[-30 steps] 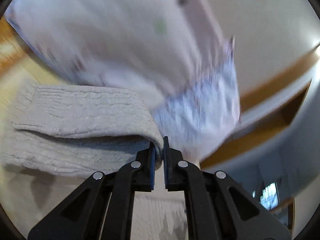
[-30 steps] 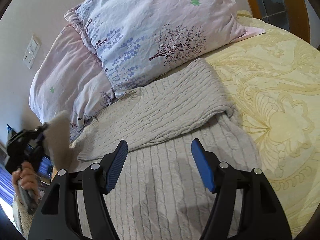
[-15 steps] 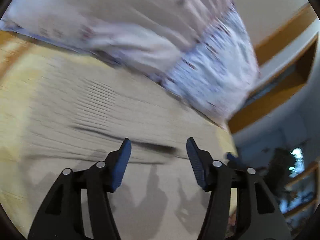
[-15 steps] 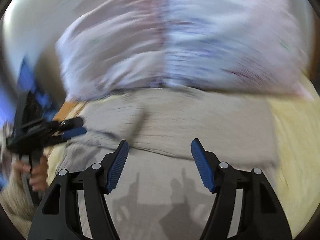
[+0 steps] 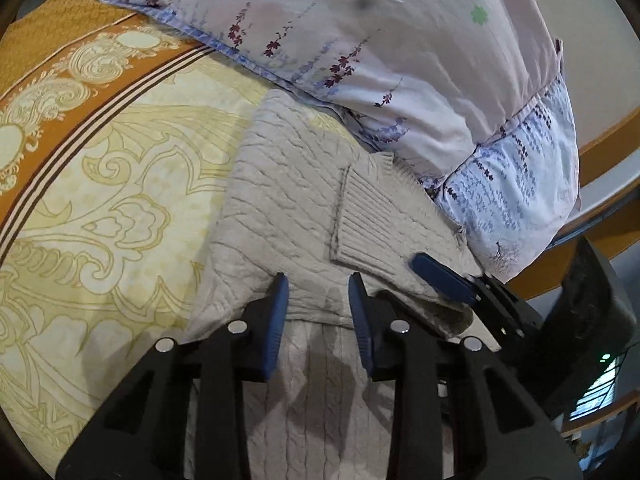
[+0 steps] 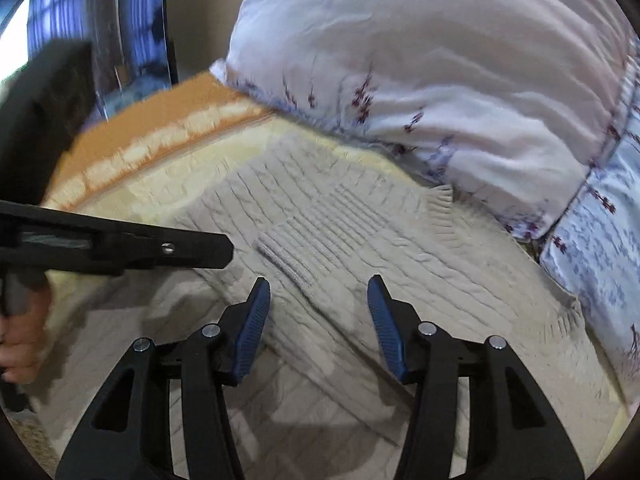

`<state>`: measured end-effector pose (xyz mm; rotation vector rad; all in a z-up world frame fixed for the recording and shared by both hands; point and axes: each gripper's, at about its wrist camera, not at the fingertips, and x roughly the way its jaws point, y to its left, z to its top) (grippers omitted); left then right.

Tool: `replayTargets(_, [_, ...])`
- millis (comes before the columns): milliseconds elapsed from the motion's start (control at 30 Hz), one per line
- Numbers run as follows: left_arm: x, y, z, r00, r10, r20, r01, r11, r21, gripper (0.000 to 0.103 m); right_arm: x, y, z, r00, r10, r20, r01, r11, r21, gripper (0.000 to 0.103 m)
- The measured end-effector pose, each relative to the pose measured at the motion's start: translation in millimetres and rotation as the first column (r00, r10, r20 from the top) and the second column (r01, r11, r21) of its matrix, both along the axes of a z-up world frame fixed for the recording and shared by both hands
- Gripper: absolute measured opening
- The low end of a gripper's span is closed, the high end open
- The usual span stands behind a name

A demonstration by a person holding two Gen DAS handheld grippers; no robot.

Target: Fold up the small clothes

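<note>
A beige cable-knit sweater (image 5: 288, 200) lies on the bed with both sleeves folded across its body, one ribbed cuff (image 5: 372, 220) on top. It also shows in the right wrist view (image 6: 360, 248). My left gripper (image 5: 316, 300) is open and empty, just above the folded sleeve's edge. My right gripper (image 6: 318, 304) is open and empty above the sweater's middle. The right gripper's blue finger (image 5: 440, 276) shows at the right of the left wrist view. The left gripper's black body (image 6: 120, 244) shows at the left of the right wrist view.
Two floral pillows (image 5: 400, 52) lie against the sweater's far edge, also in the right wrist view (image 6: 460, 80). The yellow and orange patterned bedspread (image 5: 100, 180) stretches left. A wooden bed frame (image 5: 608, 140) and a window (image 6: 52, 12) are beyond.
My left gripper let go of the sleeve, opened, and moved over the sweater. My right gripper swung left, staying open. Both sleeves now lie folded across the body.
</note>
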<state>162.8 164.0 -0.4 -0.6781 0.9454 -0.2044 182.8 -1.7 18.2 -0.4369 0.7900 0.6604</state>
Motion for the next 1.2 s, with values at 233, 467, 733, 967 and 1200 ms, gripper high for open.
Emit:
replayTargets(233, [2,-3,0,1.000,0.003,0.006,-0.003,1.000,0.007,0.032,16,-47,20,0.987,-0.159,-0.030,0.162,0.959,0.234,0.006])
replayTargets(467, [-1,-7,2,1.000,0.001,0.025,-0.001,1.000,0.015,0.041,-11,-216,35,0.803,-0.567,-0.181,0.557,0.610,0.563,0.006])
replayTargets(733, [-2,-15,6,0.999,-0.023,0.048,0.021,0.999,0.029,0.059,-46,-321,-7,0.600,-0.627,-0.498,0.792,0.377,0.480,0.046])
replayTargets(967, [-4,-17,7,0.998,-0.025,0.051,0.024,0.999,0.030,0.063,-20,-328,-11,0.590,-0.597,-0.543,0.804,0.378,0.458,0.047])
replayTargets(1200, [-4,-17,8,0.998,-0.029,0.053,0.028,0.999,0.021,0.065,-25,-321,-25,0.621,-0.562,-0.546,0.781,0.388,0.489,0.007])
